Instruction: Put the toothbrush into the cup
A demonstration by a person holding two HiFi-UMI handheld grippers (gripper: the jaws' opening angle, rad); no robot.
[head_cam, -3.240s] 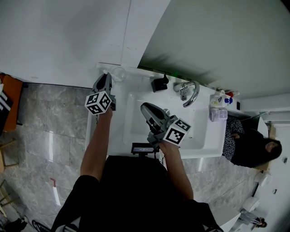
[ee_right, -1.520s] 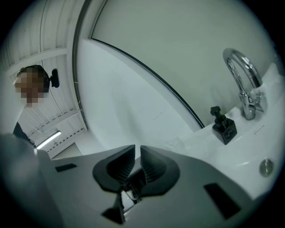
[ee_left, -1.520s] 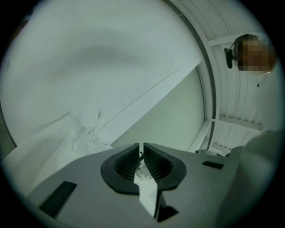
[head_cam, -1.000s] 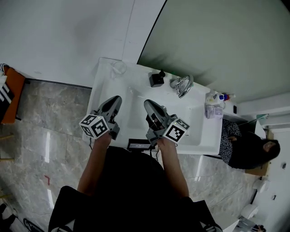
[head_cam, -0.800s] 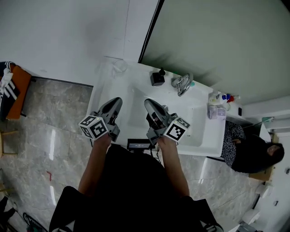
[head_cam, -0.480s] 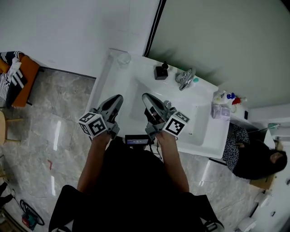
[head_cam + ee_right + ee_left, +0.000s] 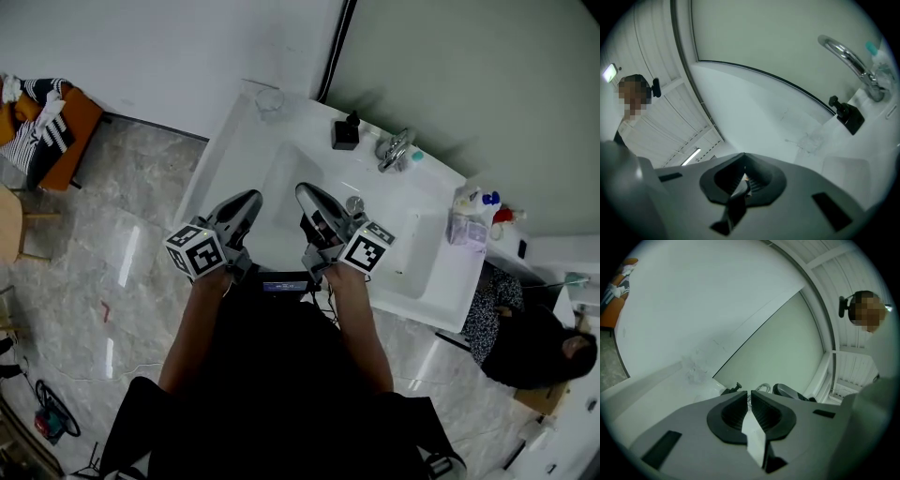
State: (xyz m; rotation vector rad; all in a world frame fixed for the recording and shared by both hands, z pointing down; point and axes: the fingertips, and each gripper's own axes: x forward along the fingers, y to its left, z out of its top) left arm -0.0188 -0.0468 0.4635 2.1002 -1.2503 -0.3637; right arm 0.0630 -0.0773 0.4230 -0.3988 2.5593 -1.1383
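Observation:
A clear cup (image 7: 270,100) stands at the far left corner of the white sink counter (image 7: 230,155). It also shows faintly in the left gripper view (image 7: 693,371) and in the right gripper view (image 7: 813,140). I cannot make out a toothbrush in it or anywhere else. My left gripper (image 7: 251,197) hovers at the counter's near left edge, far from the cup, its jaws a thin slit apart with nothing between them (image 7: 746,393). My right gripper (image 7: 305,190) hangs over the basin's near side, its jaws closed together and empty (image 7: 744,155).
A black soap dispenser (image 7: 345,133) and a chrome tap (image 7: 396,150) stand behind the basin, with a small teal thing (image 7: 415,157) beside the tap. Bottles (image 7: 469,211) crowd the counter's right end. A small black device (image 7: 283,284) sits at the near edge. A person (image 7: 530,342) sits at right.
Since three seconds ago my left gripper has drawn back from beside the cup to the counter's near edge. Over the last second the view has shifted; both grippers stay near the front edge.

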